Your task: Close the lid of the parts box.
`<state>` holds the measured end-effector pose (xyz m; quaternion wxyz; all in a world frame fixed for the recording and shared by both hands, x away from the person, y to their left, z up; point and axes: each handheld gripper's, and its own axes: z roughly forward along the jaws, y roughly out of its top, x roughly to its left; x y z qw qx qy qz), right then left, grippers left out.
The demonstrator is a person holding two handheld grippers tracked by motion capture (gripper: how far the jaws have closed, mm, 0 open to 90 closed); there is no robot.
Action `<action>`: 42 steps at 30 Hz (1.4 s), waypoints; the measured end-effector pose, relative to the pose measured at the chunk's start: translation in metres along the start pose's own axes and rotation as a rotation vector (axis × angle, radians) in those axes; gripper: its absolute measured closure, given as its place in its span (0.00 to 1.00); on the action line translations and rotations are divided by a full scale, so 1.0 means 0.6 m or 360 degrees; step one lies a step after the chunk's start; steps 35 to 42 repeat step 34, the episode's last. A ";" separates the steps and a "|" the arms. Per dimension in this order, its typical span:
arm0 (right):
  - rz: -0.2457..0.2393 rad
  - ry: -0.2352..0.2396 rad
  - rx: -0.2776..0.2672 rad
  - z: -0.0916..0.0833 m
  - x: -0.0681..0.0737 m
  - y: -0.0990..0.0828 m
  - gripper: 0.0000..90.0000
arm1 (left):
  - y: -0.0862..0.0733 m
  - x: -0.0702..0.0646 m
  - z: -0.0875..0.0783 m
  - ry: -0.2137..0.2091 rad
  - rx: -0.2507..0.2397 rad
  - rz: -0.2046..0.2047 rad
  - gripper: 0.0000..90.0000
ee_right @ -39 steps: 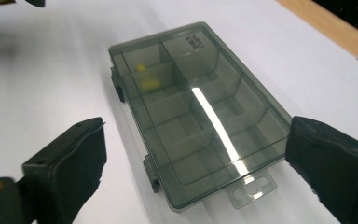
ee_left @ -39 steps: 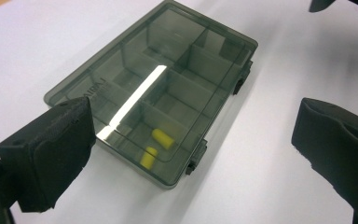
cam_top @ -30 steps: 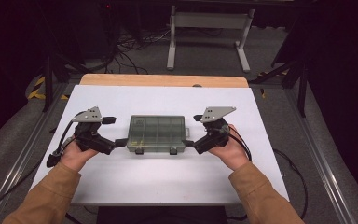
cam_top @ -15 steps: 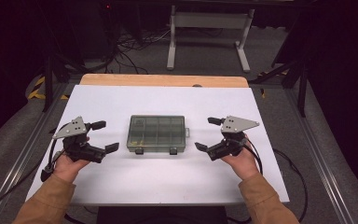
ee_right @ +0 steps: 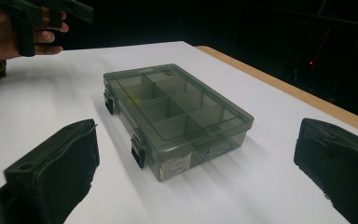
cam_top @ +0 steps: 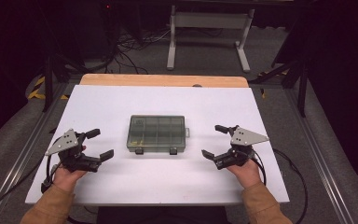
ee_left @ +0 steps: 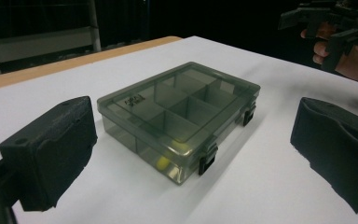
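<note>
Over on the left, the left gripper sits in the person's left hand just above the white tabletop, its 2 jaws spread wide with nothing between them, pointing in toward the middle. Through the left gripper view those 2 black padded jaws frame the scene, and the box lies ahead in the gap between them, clear of both pads, with bare white surface between. Moving to the centre: the box is a smoky translucent compartment case, lid closed, lying flat on the tabletop with 2 dark latches on its near long edge. Dividers show through the lid, and from the left gripper view something yellow sits in a near corner compartment. The case rests well apart from both grippers, roughly midway between them. On to the right side: the right gripper is held in the right hand, grey plate on top, jaws also wide apart and empty, aimed back toward the case. In the right gripper view the box again lies ahead between the 2 parted jaws, untouched, with the other hand and its gripper visible at the far upper left.
</note>
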<state>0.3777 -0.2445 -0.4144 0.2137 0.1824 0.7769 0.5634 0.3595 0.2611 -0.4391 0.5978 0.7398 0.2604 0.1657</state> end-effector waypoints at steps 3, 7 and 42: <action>0.0015 -0.0019 -0.0016 -0.006 -0.001 -0.016 0.00 | -0.015 -0.002 -0.003 0.0009 -0.0018 0.0036 0.01; 0.0048 -0.0050 -0.0012 -0.016 -0.003 -0.033 0.00 | -0.032 0.002 -0.008 0.0021 -0.0033 -0.0013 0.00; 0.0170 -0.0125 0.0023 -0.024 0.011 -0.084 0.00 | -0.065 0.013 -0.009 0.0104 -0.0013 -0.0084 0.00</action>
